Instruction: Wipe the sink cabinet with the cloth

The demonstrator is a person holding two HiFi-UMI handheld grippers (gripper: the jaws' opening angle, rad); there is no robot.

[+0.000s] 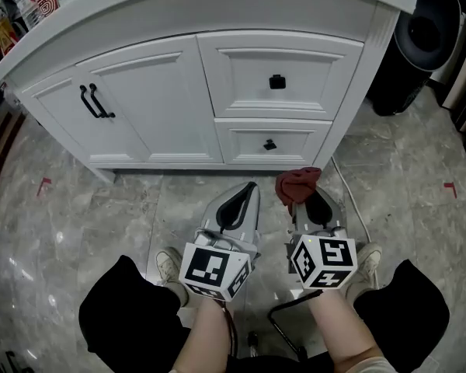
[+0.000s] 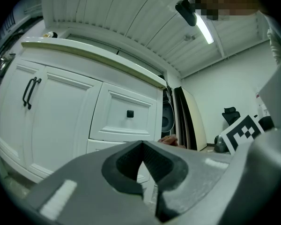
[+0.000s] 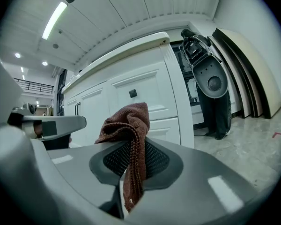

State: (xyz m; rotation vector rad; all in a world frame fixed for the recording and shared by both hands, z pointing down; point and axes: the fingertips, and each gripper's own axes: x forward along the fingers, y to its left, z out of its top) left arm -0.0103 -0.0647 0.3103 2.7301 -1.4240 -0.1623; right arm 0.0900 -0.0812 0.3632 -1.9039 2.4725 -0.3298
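The white sink cabinet (image 1: pixel 210 92) stands in front of me, with two doors at the left and two drawers at the right, all with black handles. My right gripper (image 1: pixel 304 194) is shut on a reddish-brown cloth (image 1: pixel 297 183), held low in front of the lower drawer (image 1: pixel 270 144) and apart from it. In the right gripper view the cloth (image 3: pixel 127 125) bunches above the jaws and hangs down between them. My left gripper (image 1: pixel 247 193) is beside it, shut and holding nothing. The left gripper view shows its jaws (image 2: pixel 143 161) closed before the cabinet (image 2: pixel 75 111).
A black round appliance (image 1: pixel 419 37) stands right of the cabinet. Bottles and packets (image 1: pixel 27 6) sit on the countertop's left end. The floor is grey marble tile (image 1: pixel 85 216) with red tape marks (image 1: pixel 450 186). My shoes (image 1: pixel 168 266) are near the cabinet base.
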